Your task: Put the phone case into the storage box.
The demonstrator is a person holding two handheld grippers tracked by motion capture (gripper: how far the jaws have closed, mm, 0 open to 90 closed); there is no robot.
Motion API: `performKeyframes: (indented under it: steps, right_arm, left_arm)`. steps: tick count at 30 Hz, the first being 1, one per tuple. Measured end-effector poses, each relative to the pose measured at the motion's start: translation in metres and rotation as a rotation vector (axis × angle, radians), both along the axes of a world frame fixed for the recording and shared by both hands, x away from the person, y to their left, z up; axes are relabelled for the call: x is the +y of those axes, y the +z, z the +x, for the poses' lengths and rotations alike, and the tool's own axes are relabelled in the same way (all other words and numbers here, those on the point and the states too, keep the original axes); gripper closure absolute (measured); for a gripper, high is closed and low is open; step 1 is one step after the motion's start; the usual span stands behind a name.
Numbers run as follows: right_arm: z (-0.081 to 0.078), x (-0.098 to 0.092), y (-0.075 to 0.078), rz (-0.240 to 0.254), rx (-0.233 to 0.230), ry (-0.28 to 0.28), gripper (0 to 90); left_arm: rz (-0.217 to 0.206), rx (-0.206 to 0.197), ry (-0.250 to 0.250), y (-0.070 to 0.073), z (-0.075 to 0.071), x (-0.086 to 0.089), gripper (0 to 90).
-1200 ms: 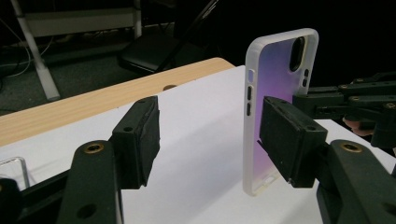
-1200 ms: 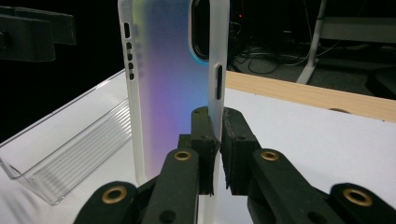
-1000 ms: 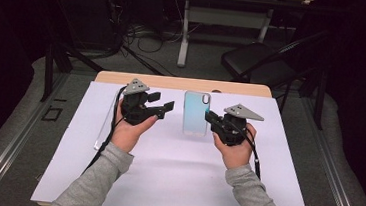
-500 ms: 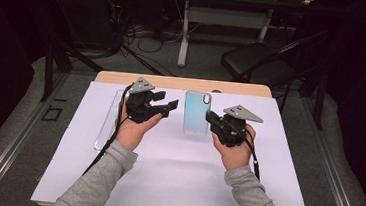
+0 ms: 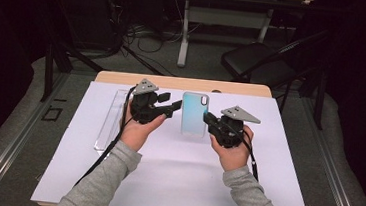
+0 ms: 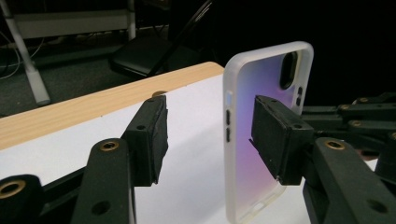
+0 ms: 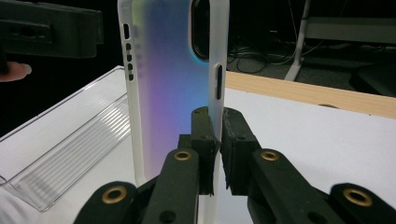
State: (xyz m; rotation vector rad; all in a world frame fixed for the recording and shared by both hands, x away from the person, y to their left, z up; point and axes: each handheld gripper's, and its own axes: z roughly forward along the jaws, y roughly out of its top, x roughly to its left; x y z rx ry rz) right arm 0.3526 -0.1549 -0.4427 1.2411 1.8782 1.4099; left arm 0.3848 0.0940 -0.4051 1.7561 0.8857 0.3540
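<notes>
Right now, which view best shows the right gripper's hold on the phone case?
Right gripper view: its jaws pinch the phone case's side rim. The high view shows the right gripper at the case's edge from above. The left gripper view shows the case's face, with that gripper dim behind.

1. The left gripper [image 5: 177, 104] has moved a little closer to the phone case [image 5: 193, 115]. One tip now reaches near the case's left edge.
2. The jaws of the left gripper have just been closing. In the left gripper view the case's near edge stands between the pads [image 6: 154, 135], but they do not press on it.
</notes>
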Motion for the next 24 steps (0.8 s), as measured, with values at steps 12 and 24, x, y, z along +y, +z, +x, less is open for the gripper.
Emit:
performKeyframes:
  steps: [12,24]
  right_arm:
    - [-0.002,0.006,-0.003,0.006,0.009,0.018,84.5]
    - [-0.004,0.012,-0.006,-0.001,0.012,0.04,84.4]
  left_arm:
    - [-0.024,0.028,-0.022,-0.004,0.001,-0.006,54.2]
    - [-0.036,0.032,-0.014,-0.006,0.001,-0.007,64.8]
